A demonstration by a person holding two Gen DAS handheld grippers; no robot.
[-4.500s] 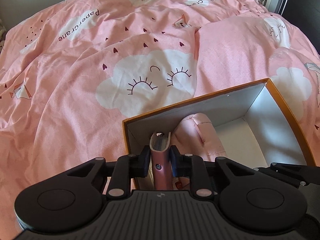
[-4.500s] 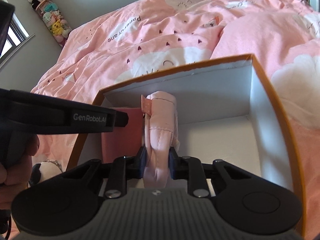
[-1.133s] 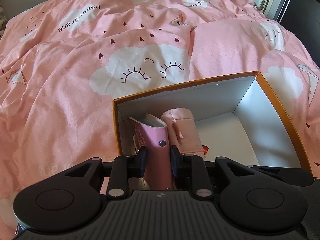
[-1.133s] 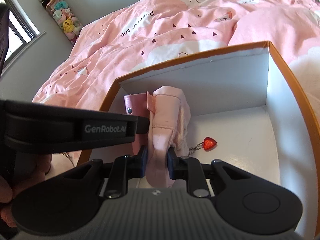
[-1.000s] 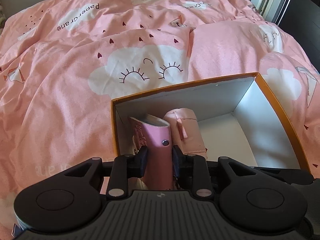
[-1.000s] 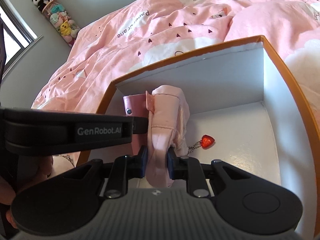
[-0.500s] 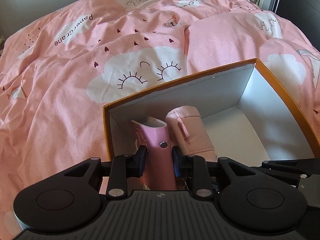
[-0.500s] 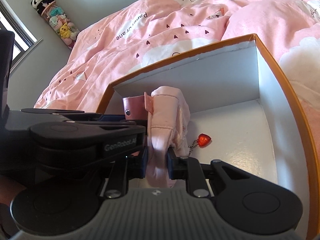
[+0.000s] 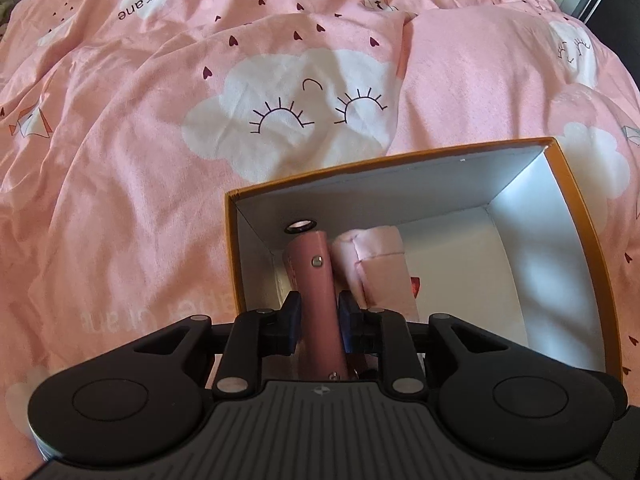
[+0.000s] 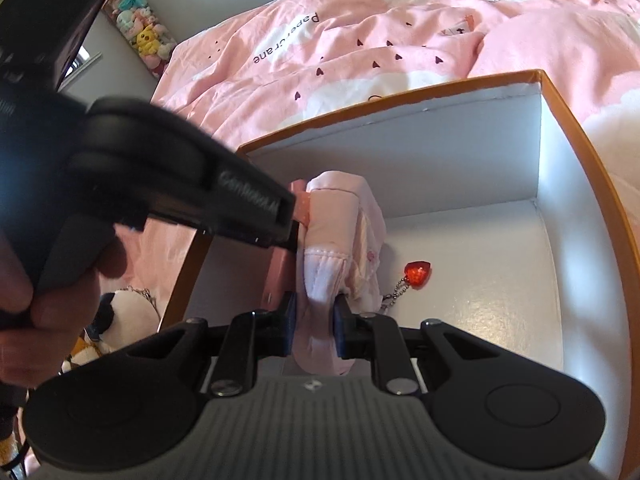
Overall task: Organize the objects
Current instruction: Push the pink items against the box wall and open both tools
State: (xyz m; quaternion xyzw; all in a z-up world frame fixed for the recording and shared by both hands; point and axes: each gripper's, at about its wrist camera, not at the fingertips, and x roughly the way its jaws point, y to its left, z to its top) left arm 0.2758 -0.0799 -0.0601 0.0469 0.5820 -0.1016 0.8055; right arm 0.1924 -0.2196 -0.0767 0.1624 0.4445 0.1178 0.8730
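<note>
An orange box (image 9: pixel 400 158) with a white inside (image 10: pixel 500 300) lies on the pink bed. My left gripper (image 9: pixel 319 320) is shut on a dark pink leather case (image 9: pixel 316 276) with a metal snap, held upright in the box's left corner. My right gripper (image 10: pixel 314 322) is shut on a pale pink padded pouch (image 10: pixel 340 232), right beside the case; the pouch also shows in the left wrist view (image 9: pixel 376 264). A red heart charm (image 10: pixel 417 273) on a bead chain hangs from the pouch onto the box floor.
The pink cloud-print duvet (image 9: pixel 160 120) surrounds the box. A panda plush keychain (image 10: pixel 120 312) lies outside the box's left wall. A tube of plush toys (image 10: pixel 140 44) stands by the far wall. The box's right half shows bare white floor.
The left gripper has tilted and turned the pink case, so its narrow snap edge faces the camera. The left gripper's body now looms larger in the right wrist view. The pouch stays gripped.
</note>
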